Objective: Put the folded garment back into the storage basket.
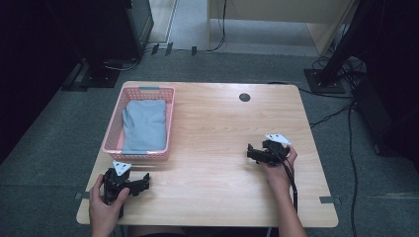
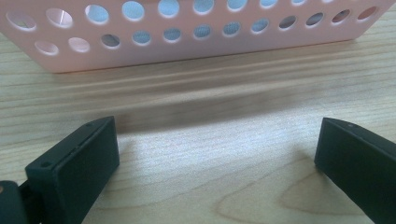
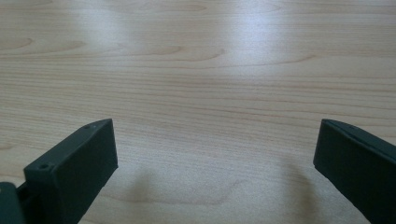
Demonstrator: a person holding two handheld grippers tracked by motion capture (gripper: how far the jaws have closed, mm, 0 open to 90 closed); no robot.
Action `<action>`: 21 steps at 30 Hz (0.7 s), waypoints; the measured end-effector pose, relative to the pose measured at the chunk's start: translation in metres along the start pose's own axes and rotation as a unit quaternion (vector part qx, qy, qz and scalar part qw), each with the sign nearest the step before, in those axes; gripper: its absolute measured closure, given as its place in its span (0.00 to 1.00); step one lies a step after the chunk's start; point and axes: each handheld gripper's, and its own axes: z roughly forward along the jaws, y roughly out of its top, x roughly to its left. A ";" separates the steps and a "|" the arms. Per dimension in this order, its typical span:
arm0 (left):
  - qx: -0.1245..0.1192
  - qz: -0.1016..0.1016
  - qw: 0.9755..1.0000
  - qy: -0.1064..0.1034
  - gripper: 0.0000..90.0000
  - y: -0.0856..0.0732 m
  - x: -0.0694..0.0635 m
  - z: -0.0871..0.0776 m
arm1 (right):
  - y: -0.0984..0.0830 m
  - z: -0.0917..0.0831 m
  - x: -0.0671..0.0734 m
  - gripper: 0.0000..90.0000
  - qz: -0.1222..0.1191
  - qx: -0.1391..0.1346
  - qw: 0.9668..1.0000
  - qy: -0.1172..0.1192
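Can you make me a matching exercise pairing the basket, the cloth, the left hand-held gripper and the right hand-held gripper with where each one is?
Things:
1. pink basket
2. grey cloth
3. left hand-held gripper
4. right hand-held gripper

Places:
A. folded inside the basket
B. near front left table corner, open
C. on the table's left side
D. at the table's right side, open

Pairs: 1-C, 2-A, 3-B, 4-D

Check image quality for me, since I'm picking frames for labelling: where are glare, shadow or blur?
High view: dim and soft, the table evenly lit, the room's far corners almost black. Left gripper view: a dark shadow band lies on the wood under the pink basket, whose near wall is slightly blurred. Right gripper view: pale glare washes the far wood; faint shadows sit by the open right gripper.
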 end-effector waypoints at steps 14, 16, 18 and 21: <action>0.000 0.000 1.000 0.000 0.00 0.000 0.000 0.000 | -0.007 -0.009 -0.016 0.00 0.010 0.004 1.000 -0.018; 0.000 0.000 1.000 0.000 0.00 0.000 0.000 0.000 | -0.008 -0.010 -0.020 0.00 0.013 0.006 1.000 -0.021; 0.000 0.000 1.000 0.000 0.00 0.000 0.000 0.000 | -0.009 -0.012 -0.023 0.00 0.017 0.006 1.000 -0.023; 0.000 0.000 1.000 0.001 0.00 0.000 0.000 0.000 | -0.010 -0.014 -0.027 0.00 0.024 0.009 0.999 -0.027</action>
